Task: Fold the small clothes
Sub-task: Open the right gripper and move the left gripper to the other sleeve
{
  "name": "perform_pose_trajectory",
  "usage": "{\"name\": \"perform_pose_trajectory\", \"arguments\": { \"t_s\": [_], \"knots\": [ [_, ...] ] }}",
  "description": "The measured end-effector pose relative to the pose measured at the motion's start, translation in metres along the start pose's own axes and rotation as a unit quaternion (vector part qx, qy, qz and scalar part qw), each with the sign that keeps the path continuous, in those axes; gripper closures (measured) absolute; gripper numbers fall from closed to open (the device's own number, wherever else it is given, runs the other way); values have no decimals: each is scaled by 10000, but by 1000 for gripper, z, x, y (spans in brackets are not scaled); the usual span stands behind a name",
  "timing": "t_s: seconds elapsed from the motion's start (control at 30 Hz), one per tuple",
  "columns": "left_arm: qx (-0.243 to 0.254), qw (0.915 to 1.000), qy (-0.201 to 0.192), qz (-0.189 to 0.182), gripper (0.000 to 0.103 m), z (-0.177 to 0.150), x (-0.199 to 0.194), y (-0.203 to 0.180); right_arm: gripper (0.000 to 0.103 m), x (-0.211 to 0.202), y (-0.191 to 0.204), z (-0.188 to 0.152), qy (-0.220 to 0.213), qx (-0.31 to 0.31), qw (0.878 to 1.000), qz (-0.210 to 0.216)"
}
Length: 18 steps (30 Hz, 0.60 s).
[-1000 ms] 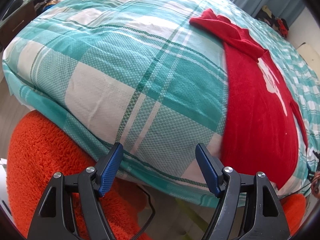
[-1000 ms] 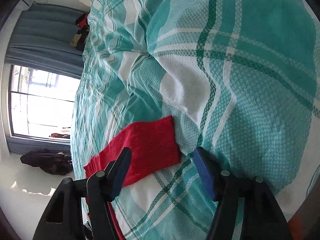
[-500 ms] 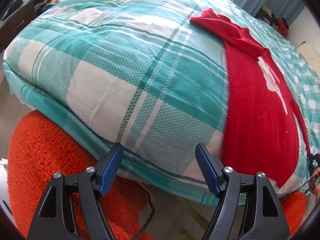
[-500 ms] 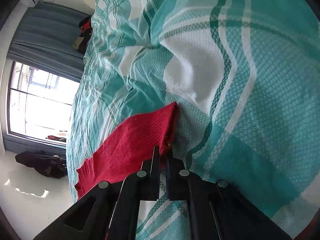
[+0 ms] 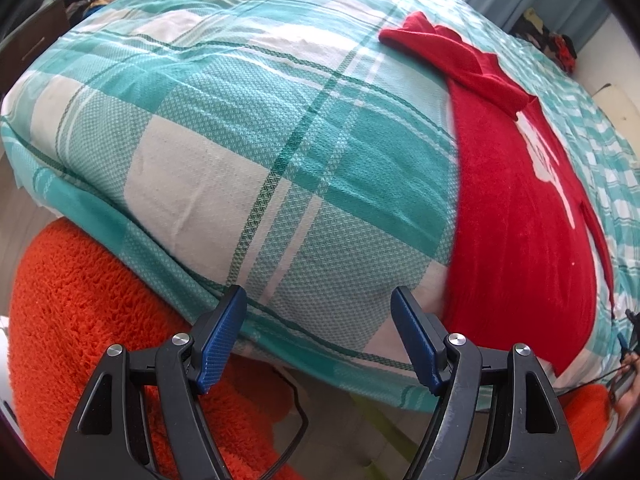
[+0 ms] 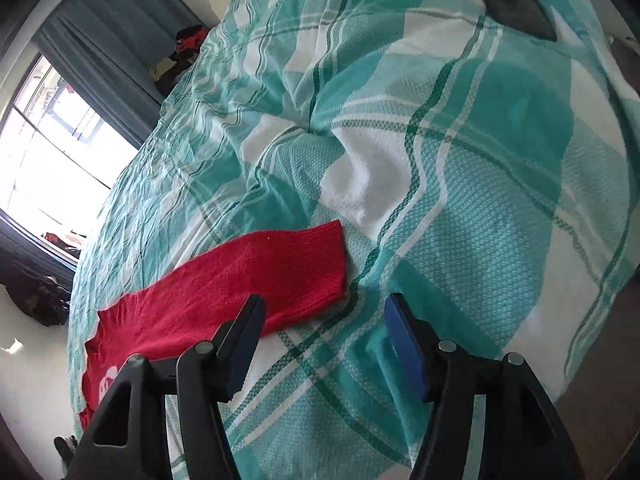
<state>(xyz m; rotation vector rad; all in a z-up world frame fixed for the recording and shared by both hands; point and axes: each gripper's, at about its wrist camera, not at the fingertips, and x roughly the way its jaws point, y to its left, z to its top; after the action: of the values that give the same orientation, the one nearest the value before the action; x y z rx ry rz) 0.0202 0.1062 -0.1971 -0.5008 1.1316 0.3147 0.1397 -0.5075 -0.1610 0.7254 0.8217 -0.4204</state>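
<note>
Lying flat, red sweater (image 6: 224, 300) sleeve edge beside spread right gripper (image 6: 320, 344)

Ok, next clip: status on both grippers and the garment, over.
Left gripper open, at the bed's edge. Right gripper open, empty, beside the sleeve cuff. Red sweater flat on plaid bedspread, unfolded. Nothing obstructing.

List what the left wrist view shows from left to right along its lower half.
Fuzzy orange cushion → teal-and-white checked bedspread → red knit sweater with white print.
</note>
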Motion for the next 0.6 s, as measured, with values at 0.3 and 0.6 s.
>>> {"name": "perform_pose_trajectory", "arguments": {
  "t_s": [0.3,0.6],
  "knots": [
    [496,9986,-155,54,27,3,-14,-24,34,-80,96,-108,-260,-2399,9613,1332],
    [254,9909,-303,-1290,26,82,-31,-74,30,-74,169,-228,202,-4430,8749,1946]
  ]
}}
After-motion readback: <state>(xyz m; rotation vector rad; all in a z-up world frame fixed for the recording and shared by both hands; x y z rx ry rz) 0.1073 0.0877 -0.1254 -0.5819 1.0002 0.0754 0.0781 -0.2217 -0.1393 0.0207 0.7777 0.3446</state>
